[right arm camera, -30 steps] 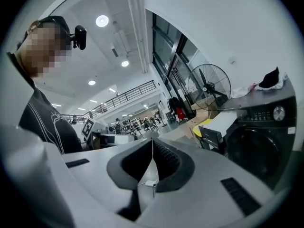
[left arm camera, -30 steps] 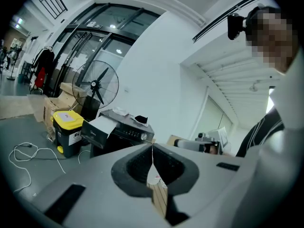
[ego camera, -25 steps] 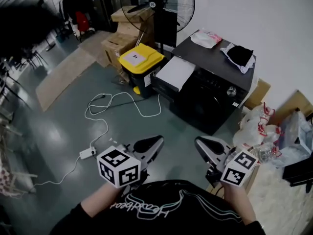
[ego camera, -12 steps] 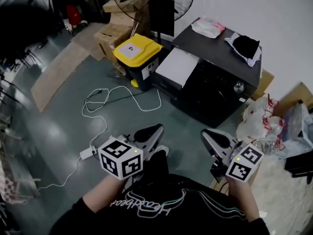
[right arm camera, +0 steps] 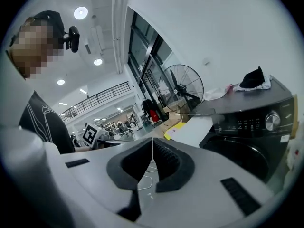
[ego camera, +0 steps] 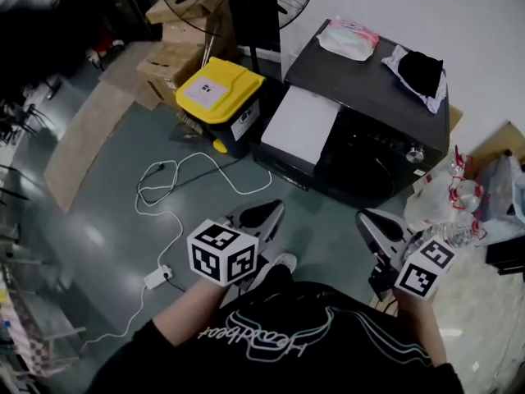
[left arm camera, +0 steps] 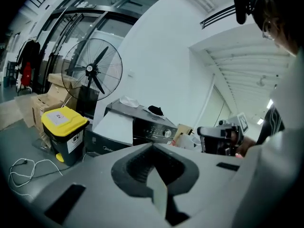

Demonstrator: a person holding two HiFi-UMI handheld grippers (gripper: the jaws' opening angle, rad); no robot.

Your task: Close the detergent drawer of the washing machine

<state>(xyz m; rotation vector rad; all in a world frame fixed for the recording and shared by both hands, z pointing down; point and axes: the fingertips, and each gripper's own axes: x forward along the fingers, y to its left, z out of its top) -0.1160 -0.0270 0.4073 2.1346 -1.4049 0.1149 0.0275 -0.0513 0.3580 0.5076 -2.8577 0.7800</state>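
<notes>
Ahead of us on the floor (ego camera: pixel 115 195), the washing machine (ego camera: pixel 369 84) stands with its white drawer (ego camera: pixel 300 125) pulled out toward us, well apart from both tools; we judge the left tool (ego camera: pixel 258 214) nearer than the right tool (ego camera: pixel 375 224), each with jaws together on nothing.

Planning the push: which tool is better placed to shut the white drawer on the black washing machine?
Left, probably. The left tool, shut and empty, sits nearly in line with the white drawer jutting from the black washing machine; the right tool, also shut, faces the door.
</notes>
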